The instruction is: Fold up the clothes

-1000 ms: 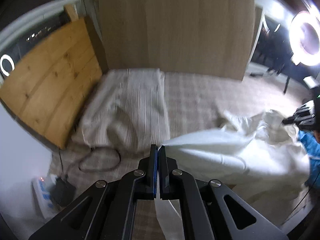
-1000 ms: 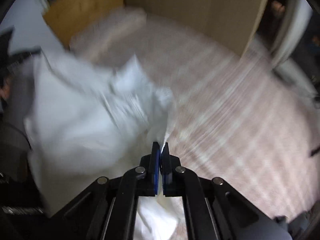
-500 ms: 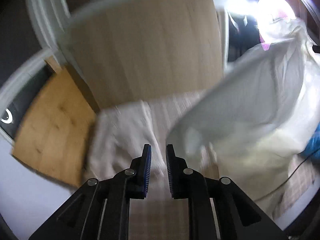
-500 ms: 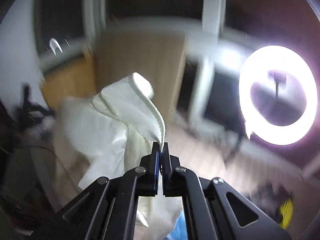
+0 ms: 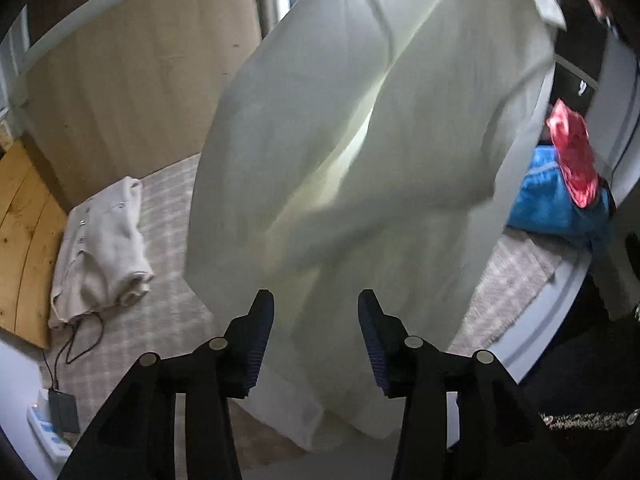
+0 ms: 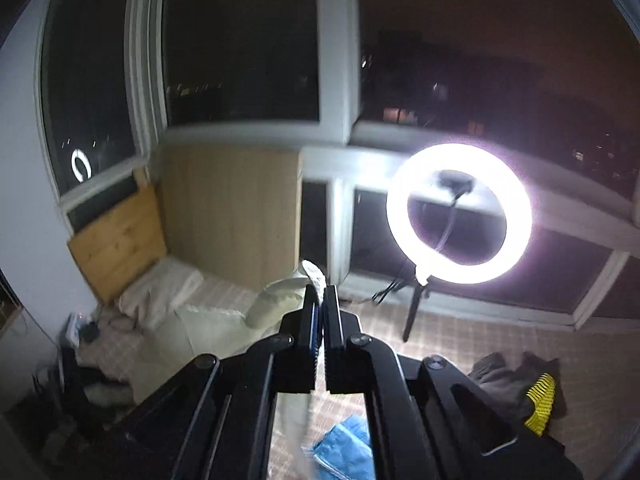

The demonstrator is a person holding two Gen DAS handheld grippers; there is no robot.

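Garment (image 5: 360, 160), white, aloft, pinched by right tongs (image 6: 320, 300); left tongs (image 5: 316, 304) wide, empty.

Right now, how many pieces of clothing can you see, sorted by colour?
White: 1, the white garment hanging from the right hand-held gripper
Beige: 1, the beige top
Blue: 1, the blue garment
Red: 1, the red garment
Dark: 1, the dark garment
Total: 5

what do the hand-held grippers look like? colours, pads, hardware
Both match: the left hand-held gripper and right hand-held gripper have matte black angular linkage arms with triangular cut-outs, round silver pivot screws, and two flat black fingers faced with ribbed blue pads. No cables, markings or sleeves are visible on them.
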